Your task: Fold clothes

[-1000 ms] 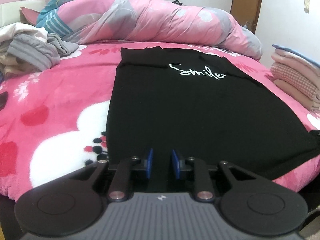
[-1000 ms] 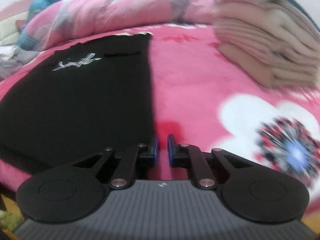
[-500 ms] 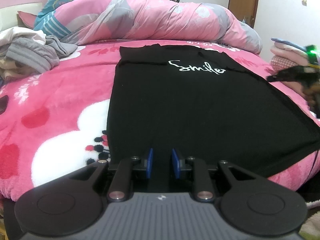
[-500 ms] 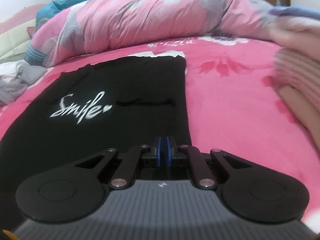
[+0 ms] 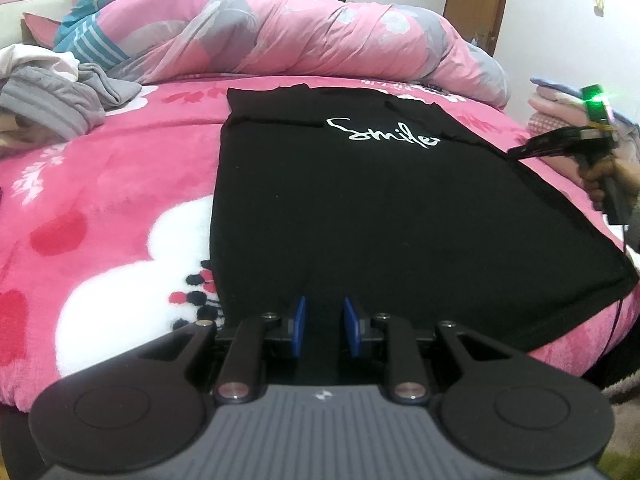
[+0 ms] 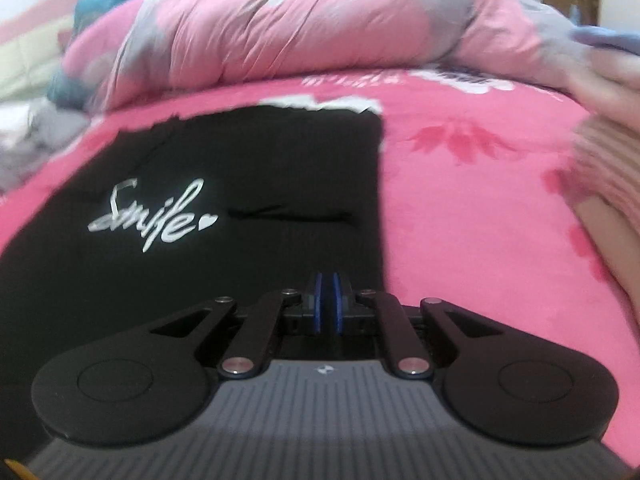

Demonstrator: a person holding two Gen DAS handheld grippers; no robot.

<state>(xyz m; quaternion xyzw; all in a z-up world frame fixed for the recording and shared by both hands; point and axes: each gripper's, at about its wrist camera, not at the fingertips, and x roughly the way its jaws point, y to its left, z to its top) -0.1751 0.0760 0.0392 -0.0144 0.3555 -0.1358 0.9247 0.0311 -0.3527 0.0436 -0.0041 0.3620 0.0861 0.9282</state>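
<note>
Black cotton T-shirt [image 5: 360, 216] with a white cursive "Smile" print [image 5: 384, 136] lies flat on a bed covered by a bright pink fleece blanket [image 5: 100, 208] patterned with white and red flowers. Its hem is at the near edge of the bed and its neck end points to the far side, with both sleeves folded in.

Left tool [image 5: 323, 330] hovers over the near hem, its blue-padded fingers [image 5: 299, 330] parted by a clear gap with nothing between them. Right tool [image 6: 327, 306] sits at the shirt's right edge about halfway up; its blue pads are pressed almost together, and whether cloth is caught between them cannot be told. In the left wrist view that tool appears at far right, held by a hand [image 5: 604, 176], with a green light on top.

Rolled pink and grey quilt [image 5: 320, 40] lies along the far side. Loose grey and white clothes [image 5: 52, 100] sit far left; a stack of folded pale pink garments [image 6: 600, 176] rests at right.
</note>
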